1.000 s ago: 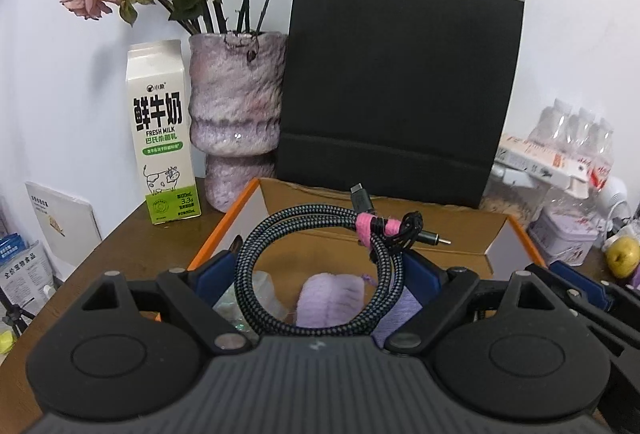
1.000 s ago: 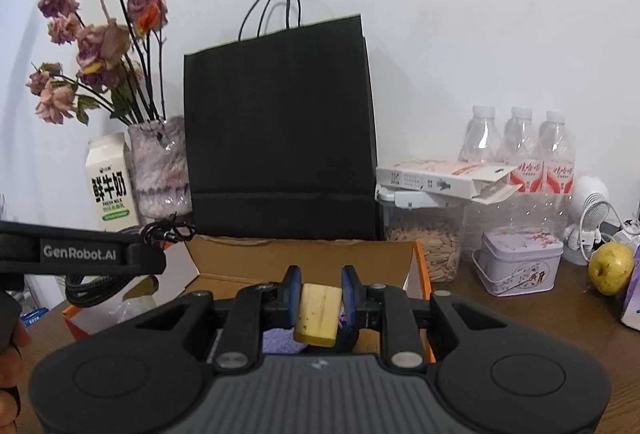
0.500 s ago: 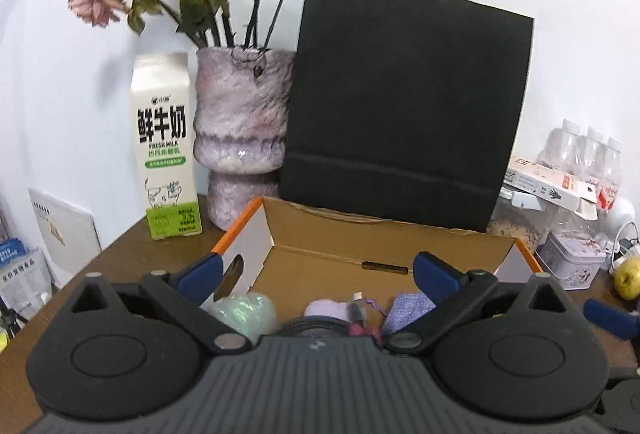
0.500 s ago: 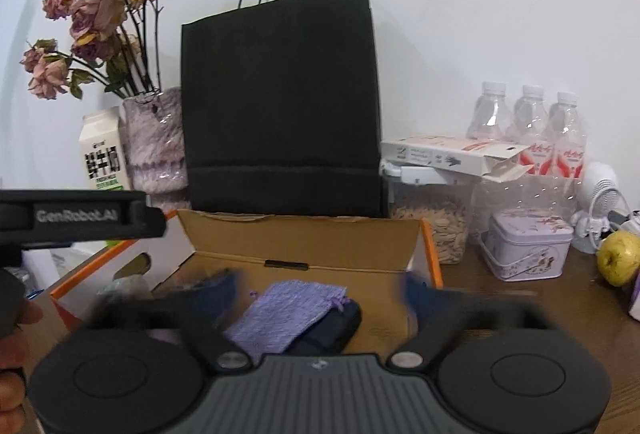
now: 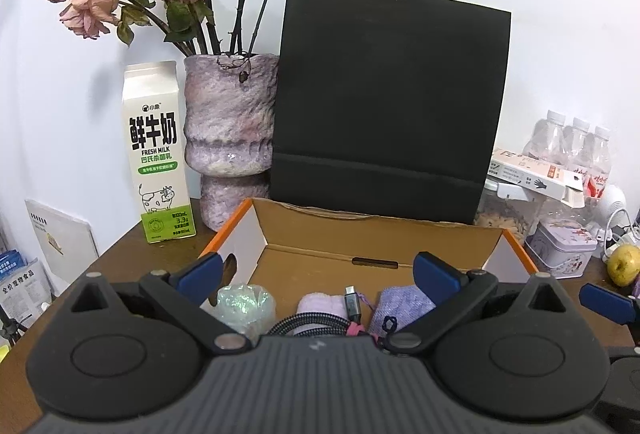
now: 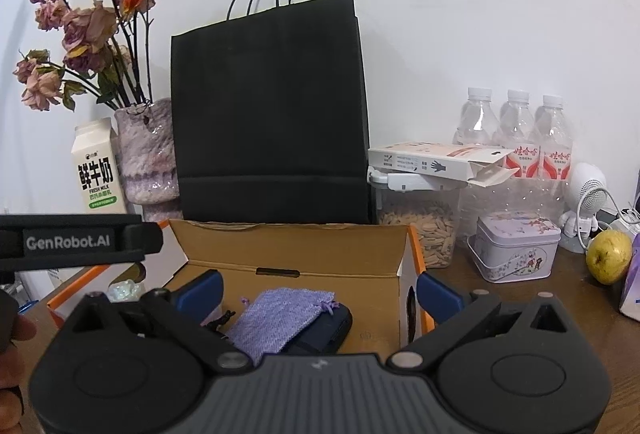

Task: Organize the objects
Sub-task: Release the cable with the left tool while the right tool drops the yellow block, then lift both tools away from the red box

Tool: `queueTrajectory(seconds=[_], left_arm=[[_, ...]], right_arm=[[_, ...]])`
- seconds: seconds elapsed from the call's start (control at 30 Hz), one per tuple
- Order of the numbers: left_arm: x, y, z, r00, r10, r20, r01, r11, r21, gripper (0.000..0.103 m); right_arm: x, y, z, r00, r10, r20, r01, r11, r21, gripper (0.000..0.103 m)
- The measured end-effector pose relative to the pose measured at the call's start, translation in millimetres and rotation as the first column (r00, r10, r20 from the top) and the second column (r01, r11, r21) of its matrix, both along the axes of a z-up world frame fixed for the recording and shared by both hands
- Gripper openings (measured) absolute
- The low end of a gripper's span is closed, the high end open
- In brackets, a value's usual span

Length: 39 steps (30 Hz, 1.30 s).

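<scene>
— While standing against the wall, big black bag towering behind cardboard box?
— Yes. Sitting open on the table.
— Left gripper, right gripper?
— Both hanging over the box, jaws spread wide, holding nothing.
— Inside?
— Purple pouch lying on something dark, coiled cable resting beside it.
</scene>
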<state>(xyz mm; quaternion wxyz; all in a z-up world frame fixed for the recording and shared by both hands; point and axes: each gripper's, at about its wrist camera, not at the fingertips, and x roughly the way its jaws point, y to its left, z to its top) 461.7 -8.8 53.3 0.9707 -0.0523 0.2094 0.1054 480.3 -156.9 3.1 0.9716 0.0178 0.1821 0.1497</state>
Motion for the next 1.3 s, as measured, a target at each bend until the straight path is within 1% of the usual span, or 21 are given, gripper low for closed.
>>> queueTrajectory(seconds=[0.27,0.43,0.77,1.17,1.23,1.3], left_arm=[[-20.0,-1.2,5.1,0.999,-0.015,0.031,0.015,1.0,-0.01,0.103],[-37.4,4.8,8.4,0.999,-0.012,0.049,0.013,0.999,-0.032,0.103],[-80.0,8.3,13.8,0.996,-0.023,0.091,0.026,0.999,-0.035,0.103],[-127.2,11.1,5.6,0.992,-0.045,0.119,0.049,0.998,-0.03,0.103],[-135.1,10.8,2.4,0.99,-0.064,0.129,0.068,0.997,-0.026,0.103],[-140.3,10.2,-1.0,0.989,-0.079,0.122,0.083,0.996,-0.023,0.103]], right_arm=[[-13.6,-3.8,6.0,1.0,0.0,0.019,-0.001,1.0,0.01,0.103],[-27.1,-8.9,7.1,1.0,-0.001,0.03,0.001,1.0,0.002,0.103],[-67.2,-18.8,9.3,0.998,0.006,0.07,-0.004,1.0,-0.021,0.103],[-113.7,-24.1,8.1,0.993,0.029,0.117,-0.024,0.999,-0.045,0.103],[-122.5,-26.1,7.3,0.991,0.019,0.136,-0.014,0.999,-0.041,0.103],[-129.0,-28.8,6.7,0.989,0.012,0.146,-0.007,0.999,-0.038,0.103]])
